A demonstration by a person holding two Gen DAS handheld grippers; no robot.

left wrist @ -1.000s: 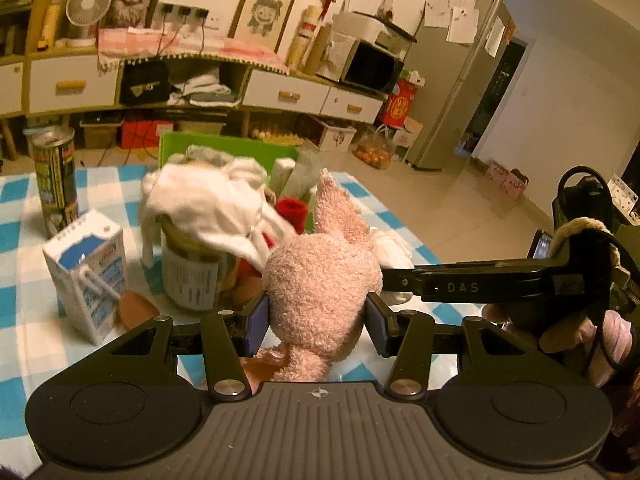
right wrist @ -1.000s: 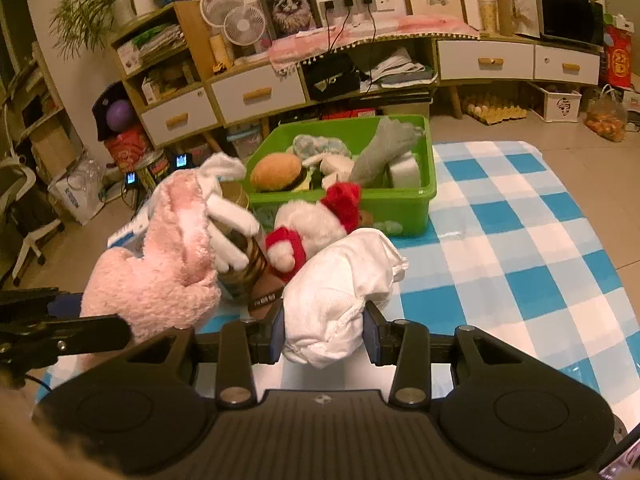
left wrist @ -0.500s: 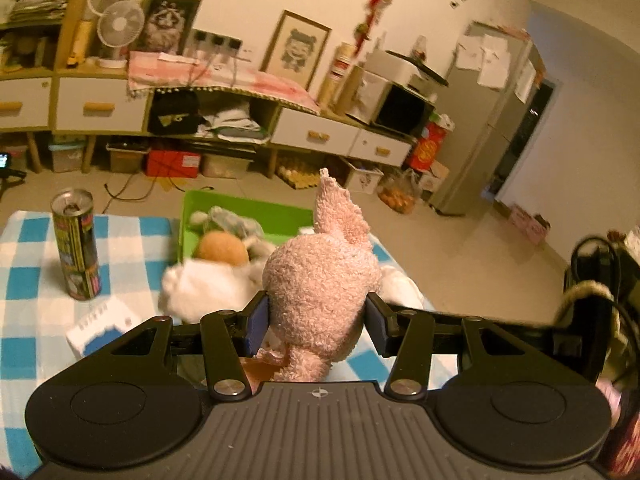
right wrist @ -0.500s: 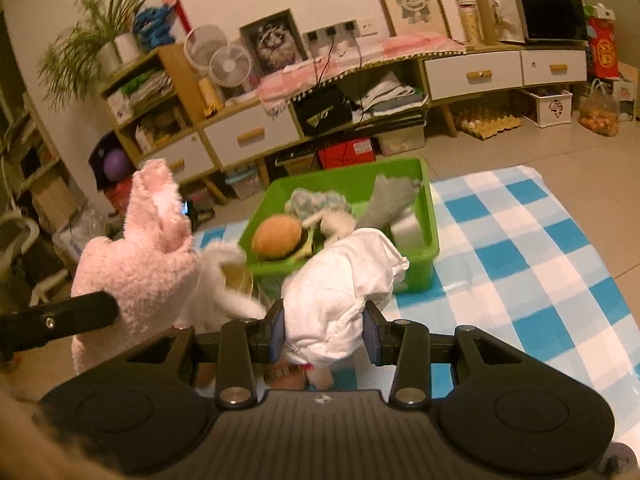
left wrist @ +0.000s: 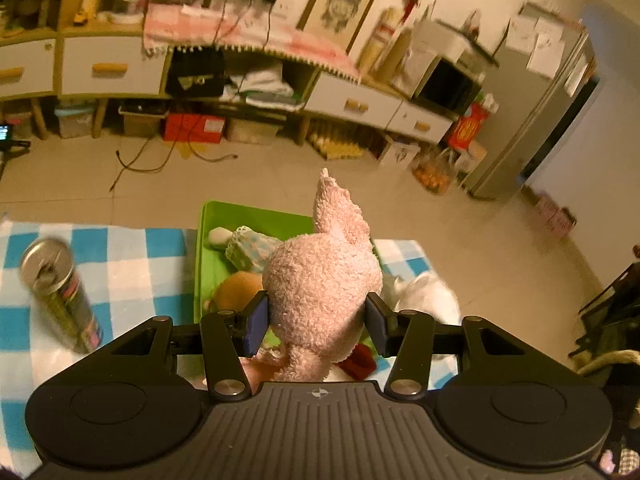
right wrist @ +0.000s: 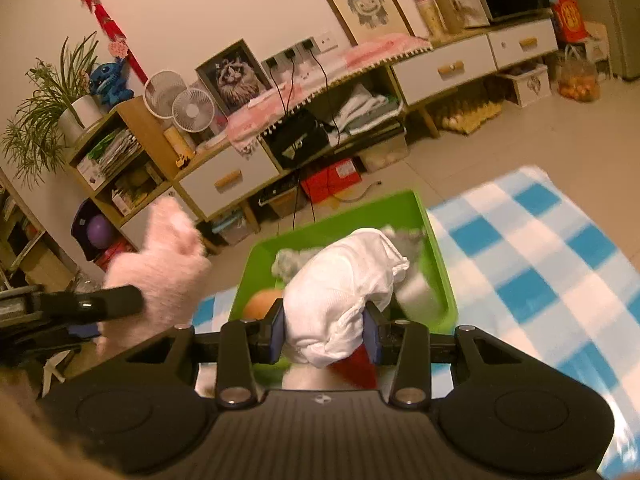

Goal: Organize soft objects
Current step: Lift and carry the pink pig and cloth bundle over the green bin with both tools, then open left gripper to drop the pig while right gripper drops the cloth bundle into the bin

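Jaws clamped both sides: left gripper (left wrist: 316,322) on pink plush (left wrist: 320,280), right gripper (right wrist: 323,332) on white cloth bundle (right wrist: 340,300).
Both hang over green bin (right wrist: 436,248) on checked worktop (right wrist: 540,256); best to go lower w/ each, release inside rim, clear of can (left wrist: 60,292).

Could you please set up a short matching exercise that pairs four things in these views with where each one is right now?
Things:
1. pink plush rabbit
2. white cloth bundle
3. drink can
4. orange plush

Places:
A. standing on the checked cloth beside the bin
B. clamped in the right tool
C. lying inside the green bin
D. clamped in the left tool

Pairs: 1-D, 2-B, 3-A, 4-C
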